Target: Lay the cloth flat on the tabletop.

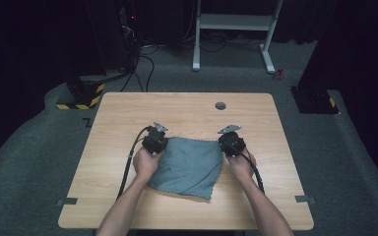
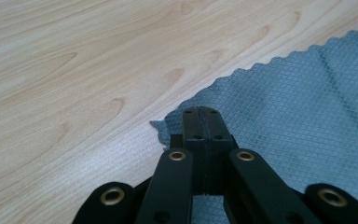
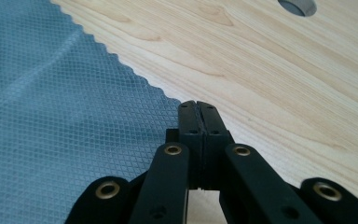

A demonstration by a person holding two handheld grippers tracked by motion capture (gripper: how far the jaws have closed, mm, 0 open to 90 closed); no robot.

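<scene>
A blue-grey cloth (image 1: 189, 164) with a fine diamond weave and scalloped edges lies spread on the wooden table (image 1: 177, 105). My left gripper (image 1: 161, 139) sits at the cloth's far left corner, held by a hand. In the left gripper view its jaws (image 2: 203, 112) are pressed together over that corner of the cloth (image 2: 298, 93), a small tip of fabric poking out beside them. My right gripper (image 1: 225, 140) is at the far right corner. Its jaws (image 3: 196, 105) are shut where the cloth (image 3: 51, 116) edge ends against the bare table (image 3: 284, 93).
A round grey cable hole (image 1: 220, 105) is set in the table near its far edge, also seen as a cable hole (image 3: 298, 5) ahead of the right gripper. Grey tape marks (image 1: 67, 201) sit near the front corners. A white desk frame (image 1: 236, 29) and cables stand on the floor beyond.
</scene>
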